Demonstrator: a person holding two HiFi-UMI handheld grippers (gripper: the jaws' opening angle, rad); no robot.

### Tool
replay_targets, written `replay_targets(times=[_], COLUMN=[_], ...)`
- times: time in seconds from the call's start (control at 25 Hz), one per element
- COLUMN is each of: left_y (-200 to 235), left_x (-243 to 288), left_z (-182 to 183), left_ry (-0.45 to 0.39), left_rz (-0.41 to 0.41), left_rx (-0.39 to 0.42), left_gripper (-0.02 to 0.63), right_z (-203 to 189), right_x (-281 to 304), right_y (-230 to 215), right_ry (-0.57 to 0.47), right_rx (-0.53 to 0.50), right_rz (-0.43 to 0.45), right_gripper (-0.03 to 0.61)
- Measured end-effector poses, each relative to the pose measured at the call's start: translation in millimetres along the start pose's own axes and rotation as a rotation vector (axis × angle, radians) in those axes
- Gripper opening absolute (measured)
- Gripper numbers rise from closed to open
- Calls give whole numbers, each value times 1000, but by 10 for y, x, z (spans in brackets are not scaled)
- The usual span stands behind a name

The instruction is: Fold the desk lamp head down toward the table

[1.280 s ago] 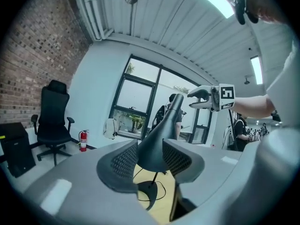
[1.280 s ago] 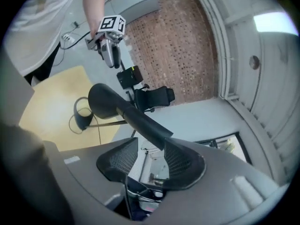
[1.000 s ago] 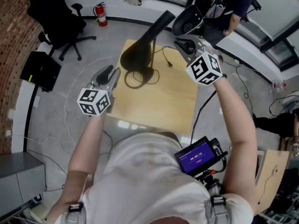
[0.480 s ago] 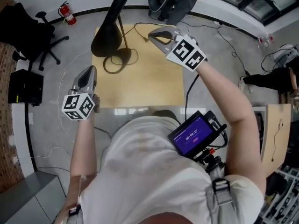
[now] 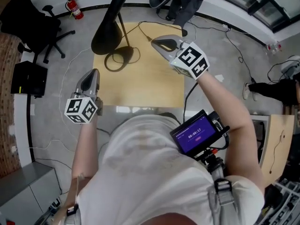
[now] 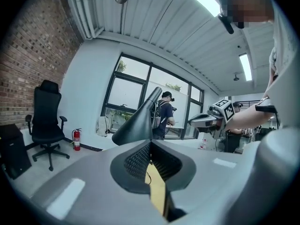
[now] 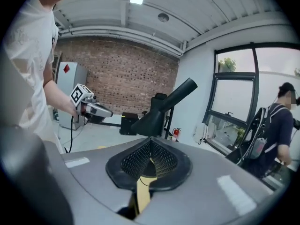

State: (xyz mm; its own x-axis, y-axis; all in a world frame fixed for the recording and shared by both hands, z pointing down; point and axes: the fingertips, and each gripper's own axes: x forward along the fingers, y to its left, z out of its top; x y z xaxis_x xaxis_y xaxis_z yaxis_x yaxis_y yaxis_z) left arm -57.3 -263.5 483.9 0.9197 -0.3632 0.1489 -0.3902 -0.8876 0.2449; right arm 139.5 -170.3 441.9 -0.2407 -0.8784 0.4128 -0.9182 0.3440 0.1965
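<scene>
Desk lamp stands at the far left corner of the pale wooden surface. Its matte black head is a long cone that flares to a wide mouth, tilted upward on a thin stem. A thin black cord trails from it across the far part of the surface.

The left claw, smooth grey plastic, hangs over the floor just off the left edge of the surface. It is closed and empty. The right claw hovers above the far right part of the surface, also closed on nothing.

The left gripper view shows what the head view cannot: the black, finely ribbed pads pressed together, the lamp's cone rising beyond them, and the right claw in profile. The right gripper view shows its own meshed pads meeting in a seam, the lamp against a brick wall, and the left claw at the left.
</scene>
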Motion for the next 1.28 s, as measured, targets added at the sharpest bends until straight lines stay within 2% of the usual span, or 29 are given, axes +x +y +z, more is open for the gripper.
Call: replay_targets(times=[0.2,0.44,0.68,1.0,1.28], left_y=[-217,-377,-505,-980,-1122], left_x=[113,144,74,131,46], left_z=[-67,-165,-245,-392,-524], left_ry=[-2,-1,-7,-6,7], left_rz=[66,104,124,119,146], left_rx=[-17,-22,-13,-12,-20], left_gripper=[2,2,2,2,2], right_z=[-146,-366,-471,-769,-851], right_x=[-122,-201,-222,-507,-463], right_y=[-160,-248,-145,-45,97], right_ry=[-54,-78,-112,-165,-213], right_rx=[80,147,186,283,300], right_rz=[65,92,122,152,181], right_gripper=[13,12,12,12,12])
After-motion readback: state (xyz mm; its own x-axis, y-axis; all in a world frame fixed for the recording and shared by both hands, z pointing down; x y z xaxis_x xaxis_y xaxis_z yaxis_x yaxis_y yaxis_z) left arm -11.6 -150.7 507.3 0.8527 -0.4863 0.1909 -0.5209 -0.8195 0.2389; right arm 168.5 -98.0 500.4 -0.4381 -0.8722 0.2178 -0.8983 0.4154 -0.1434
